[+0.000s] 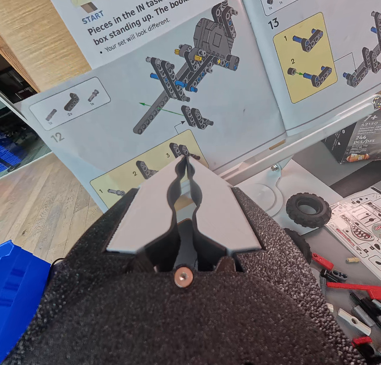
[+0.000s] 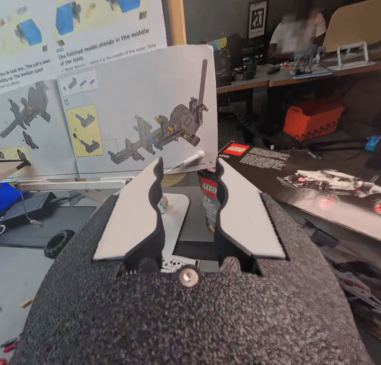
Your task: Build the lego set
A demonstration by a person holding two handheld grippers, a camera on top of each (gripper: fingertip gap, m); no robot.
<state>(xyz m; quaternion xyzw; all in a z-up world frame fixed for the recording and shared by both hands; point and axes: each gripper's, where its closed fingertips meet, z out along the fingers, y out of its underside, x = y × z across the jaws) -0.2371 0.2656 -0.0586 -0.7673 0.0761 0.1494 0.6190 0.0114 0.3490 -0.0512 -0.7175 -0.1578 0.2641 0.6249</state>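
The left hand-held gripper has its two fingers pressed together at the tips, holding nothing. It points at the open instruction booklet, which stands up on a white stand at the back of the grey worktop.

The right hand-held gripper is wide open and holds nothing. It faces the same booklet.

A black tyre lies on the worktop just right of the stand. Near it are a sticker sheet and small red, black and grey lego pieces.

The black lego box lies to the right. A blue bin sits on the left. Behind are other tables and an orange crate. The floor is pale wood.
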